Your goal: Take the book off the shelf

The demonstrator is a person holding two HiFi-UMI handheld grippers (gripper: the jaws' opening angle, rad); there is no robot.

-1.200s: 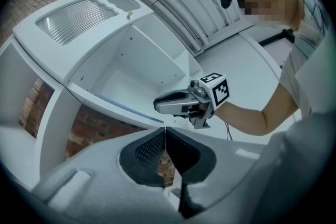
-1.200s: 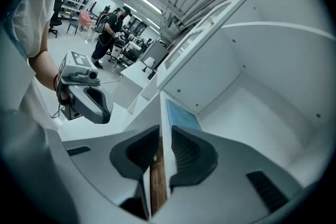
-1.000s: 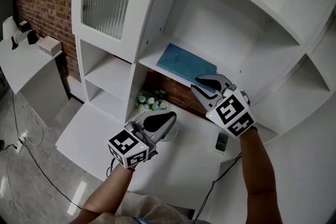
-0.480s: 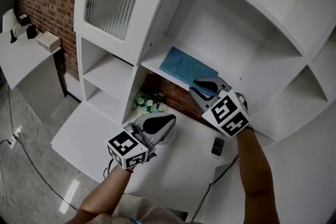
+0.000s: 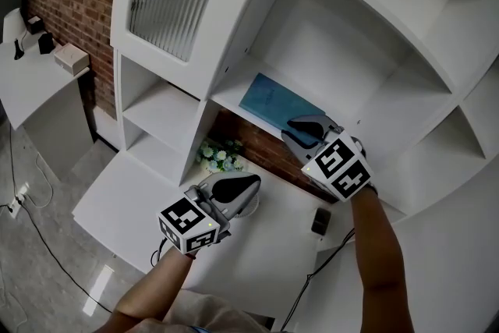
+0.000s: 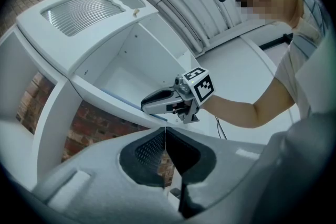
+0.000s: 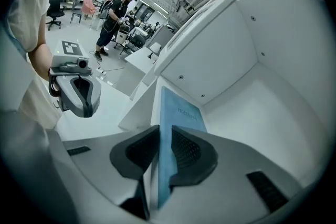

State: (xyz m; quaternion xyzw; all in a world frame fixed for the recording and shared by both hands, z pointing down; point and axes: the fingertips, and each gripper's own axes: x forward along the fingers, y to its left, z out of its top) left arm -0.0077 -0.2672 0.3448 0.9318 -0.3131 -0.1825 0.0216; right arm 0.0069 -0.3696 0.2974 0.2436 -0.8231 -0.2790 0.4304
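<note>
The right gripper (image 5: pixel 300 129) has edged slightly further over the book's end, while the left gripper (image 5: pixel 234 187) has kept still below, its jaws pressed together and empty. The thin light-blue book (image 5: pixel 273 99) lies flat on the white shelf board (image 5: pixel 231 90). Its long axis runs along the board's front edge, and its near end is clamped between the right jaws.

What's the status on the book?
Right hand-held gripper shut on near edge of blue book. Book flat on shelf. Left hand-held gripper shut, empty, below the shelf. Nothing blocking.

grey left gripper (image 5: pixel 248 185), right gripper (image 5: pixel 295 129); black-white marker cubes (image 5: pixel 187 224)
</note>
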